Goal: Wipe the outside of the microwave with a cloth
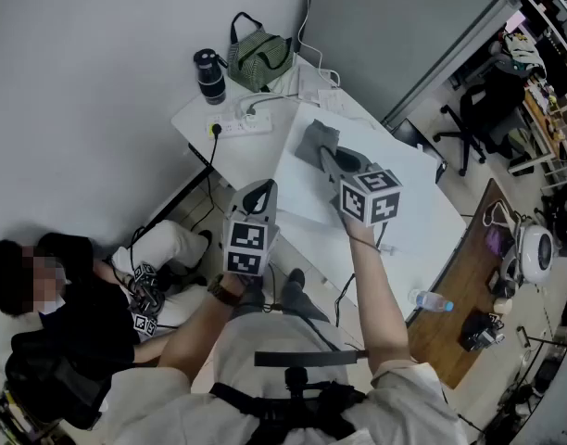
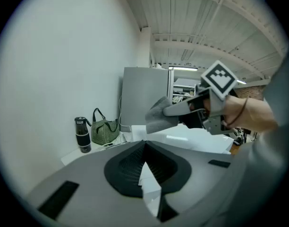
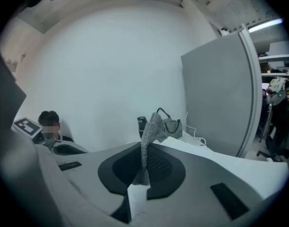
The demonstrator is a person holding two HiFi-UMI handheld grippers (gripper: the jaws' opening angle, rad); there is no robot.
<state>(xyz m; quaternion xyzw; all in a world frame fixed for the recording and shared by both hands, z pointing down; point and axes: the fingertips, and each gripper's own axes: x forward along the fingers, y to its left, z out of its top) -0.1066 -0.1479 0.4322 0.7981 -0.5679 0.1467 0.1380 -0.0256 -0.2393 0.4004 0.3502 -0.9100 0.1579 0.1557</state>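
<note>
1. White surface (image 1: pixel 230 146) by the wall carries the microwave (image 1: pixel 302 185).
2. Right gripper (image 1: pixel 332 158) is clamped on the cloth (image 1: pixel 316 142), held over the microwave's top; whether it touches is unclear.
3. Left gripper (image 1: pixel 261 193) is closed and empty, just left.
4. Cloth's long axis runs along the jaws, with its free end pointing far.
5. Best done by laying that end flat, pressing lightly and sweeping in overlapping passes.

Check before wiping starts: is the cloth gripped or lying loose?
Gripped: the right gripper is shut on the cloth, which sticks up bunched from between its fingers.
</note>
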